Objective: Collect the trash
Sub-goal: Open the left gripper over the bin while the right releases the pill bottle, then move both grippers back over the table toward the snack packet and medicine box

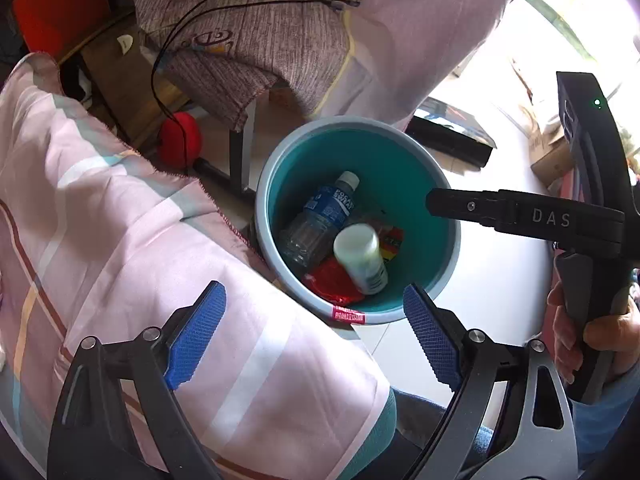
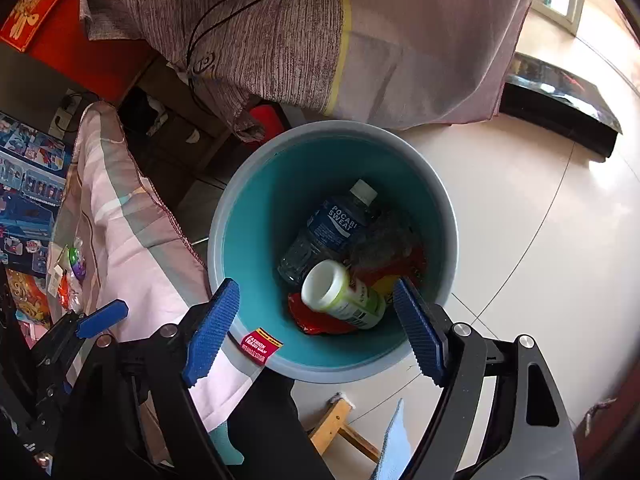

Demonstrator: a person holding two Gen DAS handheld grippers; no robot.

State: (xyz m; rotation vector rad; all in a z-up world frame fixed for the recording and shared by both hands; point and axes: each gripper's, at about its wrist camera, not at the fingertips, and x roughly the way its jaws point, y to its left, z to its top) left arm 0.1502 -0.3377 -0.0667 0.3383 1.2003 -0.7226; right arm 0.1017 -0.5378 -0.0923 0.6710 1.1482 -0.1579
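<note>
Both grippers, left gripper (image 1: 314,336) and right gripper (image 2: 316,332), are hovering wide-jawed and empty above the teal plastic trash bin (image 2: 240,208), where a white-capped green bottle (image 2: 344,296) and clear blue-labelled bottle (image 2: 324,236) are lying, seemingly just dropped.

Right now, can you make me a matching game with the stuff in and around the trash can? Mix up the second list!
Things:
1. trash can
2. Pocari Sweat bottle
3. white bottle
4. wrapper

Matches:
A. red, crumpled at the bottom
B. teal inside, grey rim
C. white cap, green-and-white label
D. clear with a blue label

Pairs: 1-B, 2-D, 3-C, 4-A
</note>
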